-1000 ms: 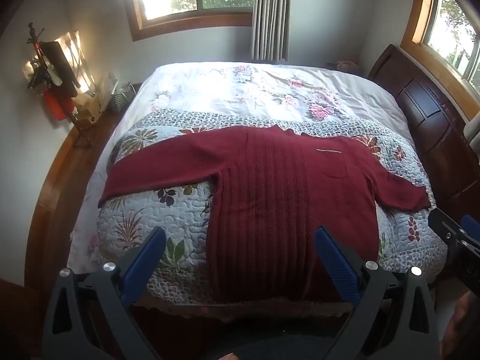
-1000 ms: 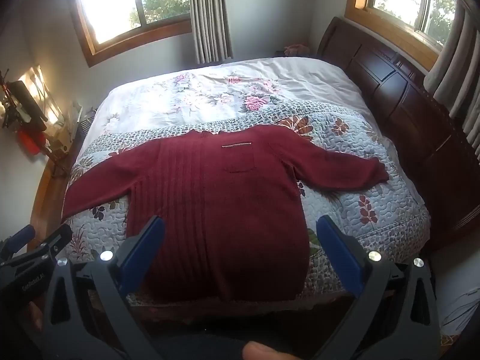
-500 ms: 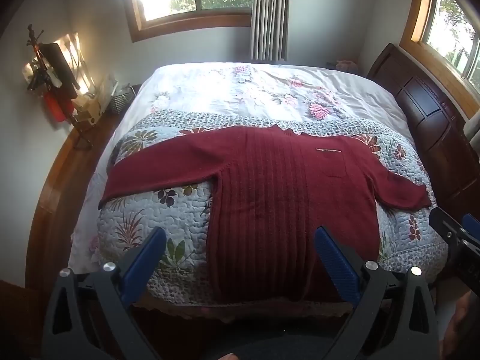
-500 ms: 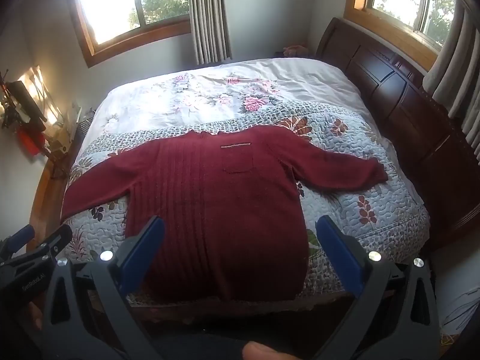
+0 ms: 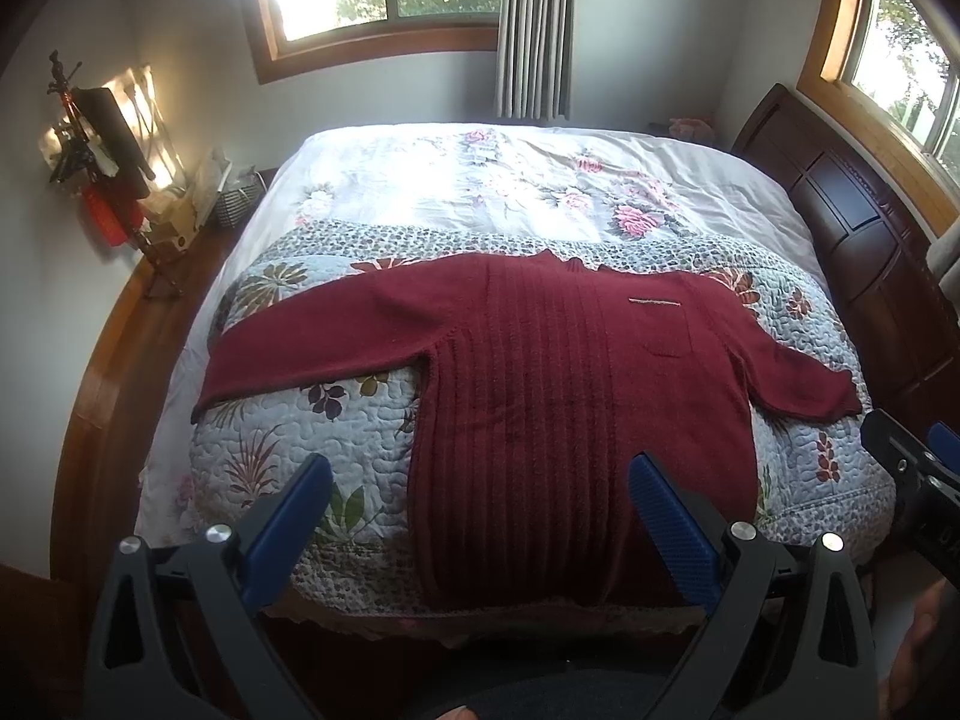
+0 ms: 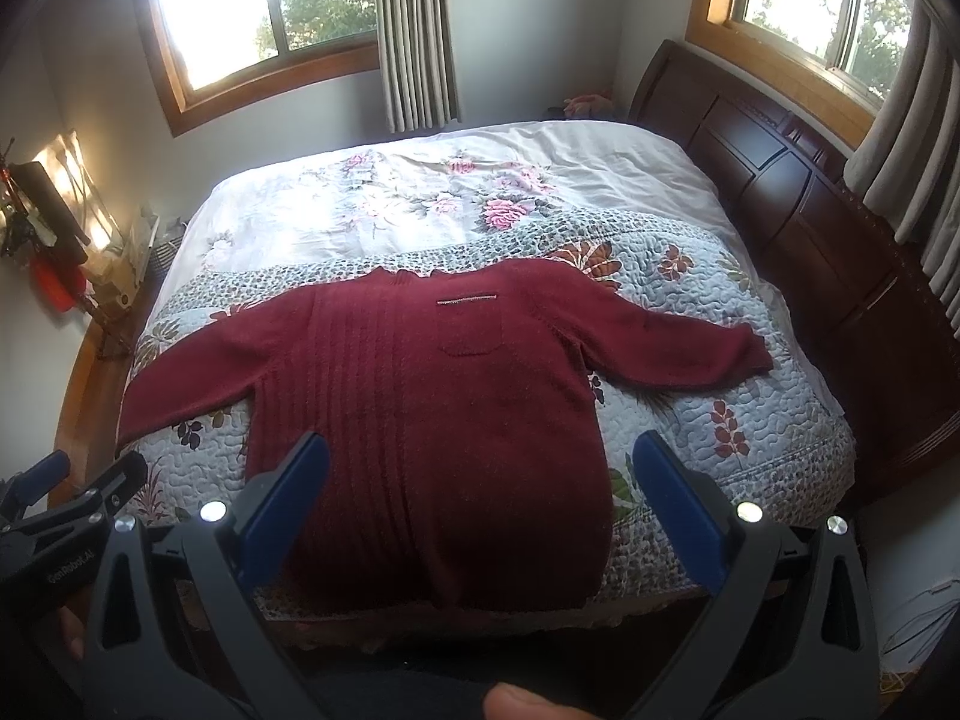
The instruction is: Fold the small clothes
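Observation:
A dark red knitted sweater lies flat and face up on the quilted bed, both sleeves spread sideways and its hem at the near edge. A small chest pocket shows on its right half. My left gripper hangs open in front of the hem, off the bed, nothing between its blue pads. My right gripper is likewise open and empty, held back from the hem. Each gripper shows at the edge of the other's view: the right one, the left one.
The bed has a floral quilt near me and a white flowered sheet beyond. A dark wooden headboard runs along the right. A cluttered stand with red items sits at the left wall. Windows are behind.
Both grippers have shifted only slightly; the sweater lies as before and both stay open.

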Available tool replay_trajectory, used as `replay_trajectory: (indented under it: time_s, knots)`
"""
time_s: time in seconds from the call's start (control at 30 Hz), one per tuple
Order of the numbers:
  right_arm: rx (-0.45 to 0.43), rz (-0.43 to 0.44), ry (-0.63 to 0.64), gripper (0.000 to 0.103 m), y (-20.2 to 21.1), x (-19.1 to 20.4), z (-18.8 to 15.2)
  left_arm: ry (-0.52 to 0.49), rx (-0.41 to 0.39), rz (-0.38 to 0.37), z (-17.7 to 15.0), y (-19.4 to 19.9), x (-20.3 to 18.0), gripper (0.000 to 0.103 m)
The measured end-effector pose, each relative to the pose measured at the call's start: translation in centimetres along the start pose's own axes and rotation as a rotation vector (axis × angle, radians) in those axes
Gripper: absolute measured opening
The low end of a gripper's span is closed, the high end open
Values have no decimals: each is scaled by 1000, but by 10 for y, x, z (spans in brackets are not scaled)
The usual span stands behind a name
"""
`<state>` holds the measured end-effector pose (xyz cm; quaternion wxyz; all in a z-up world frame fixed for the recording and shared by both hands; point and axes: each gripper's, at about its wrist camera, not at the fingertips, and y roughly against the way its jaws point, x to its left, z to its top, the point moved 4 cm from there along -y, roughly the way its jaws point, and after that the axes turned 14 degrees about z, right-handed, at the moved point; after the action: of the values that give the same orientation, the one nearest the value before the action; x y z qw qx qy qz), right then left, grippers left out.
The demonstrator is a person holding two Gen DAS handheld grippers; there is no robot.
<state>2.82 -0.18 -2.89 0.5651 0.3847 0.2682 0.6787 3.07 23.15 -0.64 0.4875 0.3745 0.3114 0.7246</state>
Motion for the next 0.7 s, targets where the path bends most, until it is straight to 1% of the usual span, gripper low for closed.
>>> replay_trajectory:
  time_s: [0.27,0.3,0.7]
  knots:
    - [5,-1,0,100,-7,-2,6,0,0,2,1,-2,-1,99]
    - [1,0,-1,101,-3,-1,2,0,1,2,1,-2,-2,99]
    - [-2,1,0,101,-5,-3,5,-7,-3,8,4,-4,-7,99]
